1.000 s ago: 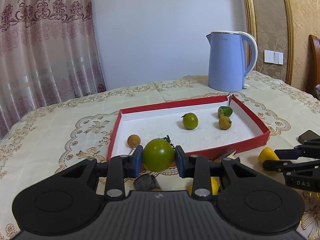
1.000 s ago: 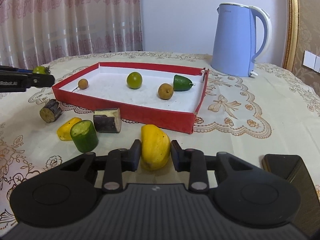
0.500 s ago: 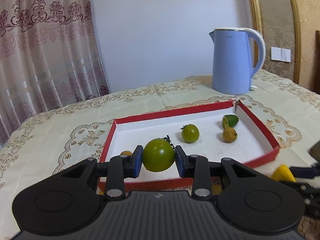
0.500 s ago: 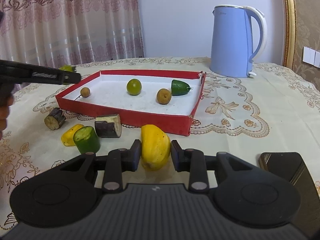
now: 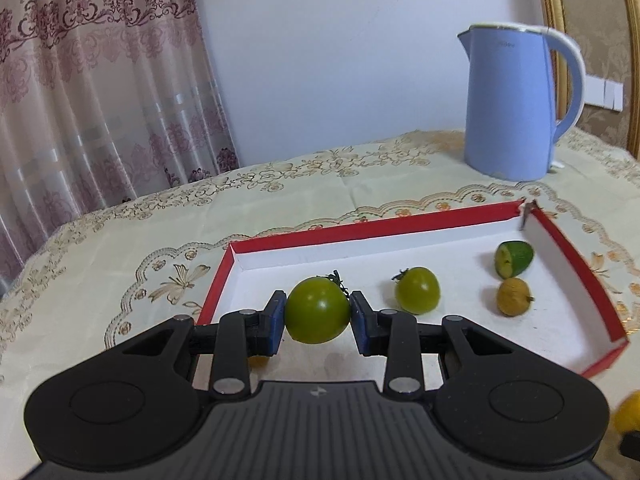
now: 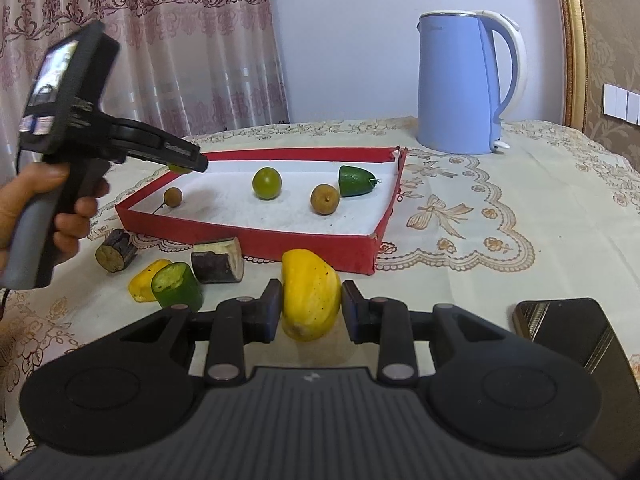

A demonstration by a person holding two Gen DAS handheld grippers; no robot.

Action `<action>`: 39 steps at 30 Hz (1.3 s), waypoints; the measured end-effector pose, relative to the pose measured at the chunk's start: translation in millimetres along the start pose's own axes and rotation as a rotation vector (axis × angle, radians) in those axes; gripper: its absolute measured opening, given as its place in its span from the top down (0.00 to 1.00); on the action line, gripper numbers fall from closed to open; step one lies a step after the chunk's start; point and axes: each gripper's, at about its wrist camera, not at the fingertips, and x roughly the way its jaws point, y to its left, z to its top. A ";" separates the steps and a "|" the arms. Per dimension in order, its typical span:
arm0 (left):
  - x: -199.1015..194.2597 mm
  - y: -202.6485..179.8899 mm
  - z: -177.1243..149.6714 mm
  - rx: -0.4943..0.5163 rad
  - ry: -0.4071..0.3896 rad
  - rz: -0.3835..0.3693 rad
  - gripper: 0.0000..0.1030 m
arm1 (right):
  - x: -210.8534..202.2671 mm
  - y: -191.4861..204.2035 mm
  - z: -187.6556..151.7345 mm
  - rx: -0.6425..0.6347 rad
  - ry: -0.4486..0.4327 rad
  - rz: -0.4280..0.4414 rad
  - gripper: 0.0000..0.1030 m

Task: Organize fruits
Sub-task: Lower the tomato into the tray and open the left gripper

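The left hand-held gripper (image 5: 318,322) is clamped on a green tomato (image 5: 317,310), its blue pads pressing the fruit from both sides, and it hangs over the near left part of the red tray (image 5: 404,227), just inside the front wall. In the view from the right, the person's hand (image 6: 38,204) holds its grip beside the tray. The right hand-held gripper (image 6: 310,306) is clamped on a yellow fruit piece (image 6: 311,294) in front of the tray's near wall; whether the piece rests on the surface or is lifted cannot be told. Inside the tray lie a second green tomato (image 5: 417,290), a small brown fruit (image 5: 514,297), a cut green piece (image 5: 513,258) near the far right corner, and another little brown fruit (image 6: 173,197) at the left end. The step in hand looks like setting the held tomato down in the tray. To do it well, lower it onto bare white floor left of the other tomato, keeping clear of both it and the little brown fruit, and let the fruit touch down before the pads part, since a round tomato will roll if dropped. Opening slowly, then drawing back up and over the front wall, should avoid nudging the light tray. Several cut pieces (image 6: 176,286) wait outside on the cloth-covered surface (image 6: 500,184), with a blue kettle (image 6: 466,84) behind.
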 end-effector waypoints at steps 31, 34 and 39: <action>37.5 -6.2 19.4 0.008 0.033 0.088 0.23 | -3.3 18.0 2.0 -0.012 -0.003 0.027 0.71; 36.7 -5.7 19.8 0.014 -0.015 0.114 0.18 | -4.6 21.7 2.5 -0.019 -0.005 0.030 0.71; 49.1 -20.9 16.4 0.150 -0.038 0.150 0.18 | -7.5 23.6 3.4 -0.018 -0.007 0.025 0.71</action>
